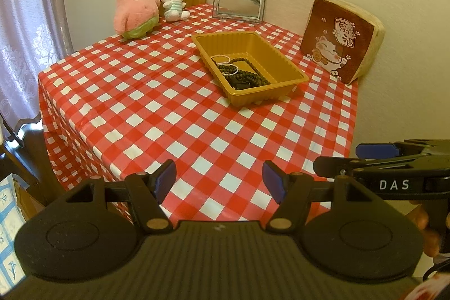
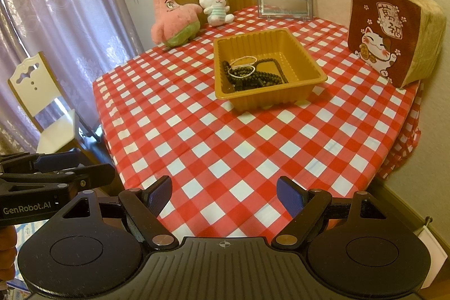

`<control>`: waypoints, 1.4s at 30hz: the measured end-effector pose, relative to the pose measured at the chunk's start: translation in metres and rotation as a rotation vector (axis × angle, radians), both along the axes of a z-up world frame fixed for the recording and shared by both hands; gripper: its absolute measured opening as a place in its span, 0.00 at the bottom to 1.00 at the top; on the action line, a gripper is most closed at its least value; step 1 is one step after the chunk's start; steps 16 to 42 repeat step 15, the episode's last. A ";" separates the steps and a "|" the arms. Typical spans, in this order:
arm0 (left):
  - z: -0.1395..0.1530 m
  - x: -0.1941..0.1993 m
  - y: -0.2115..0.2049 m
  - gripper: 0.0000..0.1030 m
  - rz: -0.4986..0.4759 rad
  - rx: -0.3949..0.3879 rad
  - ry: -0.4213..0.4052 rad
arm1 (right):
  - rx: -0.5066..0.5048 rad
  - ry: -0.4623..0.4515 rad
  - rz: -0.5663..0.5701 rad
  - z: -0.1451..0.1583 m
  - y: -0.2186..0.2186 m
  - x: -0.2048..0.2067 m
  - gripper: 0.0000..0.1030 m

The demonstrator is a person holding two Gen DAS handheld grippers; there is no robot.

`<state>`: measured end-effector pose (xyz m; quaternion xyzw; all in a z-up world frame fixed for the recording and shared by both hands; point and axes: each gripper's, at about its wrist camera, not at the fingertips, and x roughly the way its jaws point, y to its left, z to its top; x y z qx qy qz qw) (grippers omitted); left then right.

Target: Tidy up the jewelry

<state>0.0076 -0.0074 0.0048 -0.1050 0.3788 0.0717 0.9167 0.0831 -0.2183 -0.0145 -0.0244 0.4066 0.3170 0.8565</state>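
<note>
Left wrist view, tray (image 1: 284, 62) mid-table, near checked cloth (image 1: 174, 125) bare.

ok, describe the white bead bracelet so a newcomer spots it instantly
On the red-checked table sits a tan plastic tray. Inside, at its near end, lies a tangle of beads. The white bead bracelet is the small pale loop lying over the dark bead strings.

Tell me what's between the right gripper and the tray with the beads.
Only bare checkered tablecloth lies between the open right gripper and the yellow tray holding the bead strands, seen clearly in the right wrist view.
</note>
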 end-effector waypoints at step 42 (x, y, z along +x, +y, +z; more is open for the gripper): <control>-0.004 0.005 -0.007 0.63 0.002 -0.003 0.004 | -0.003 0.003 -0.002 -0.001 -0.001 0.004 0.79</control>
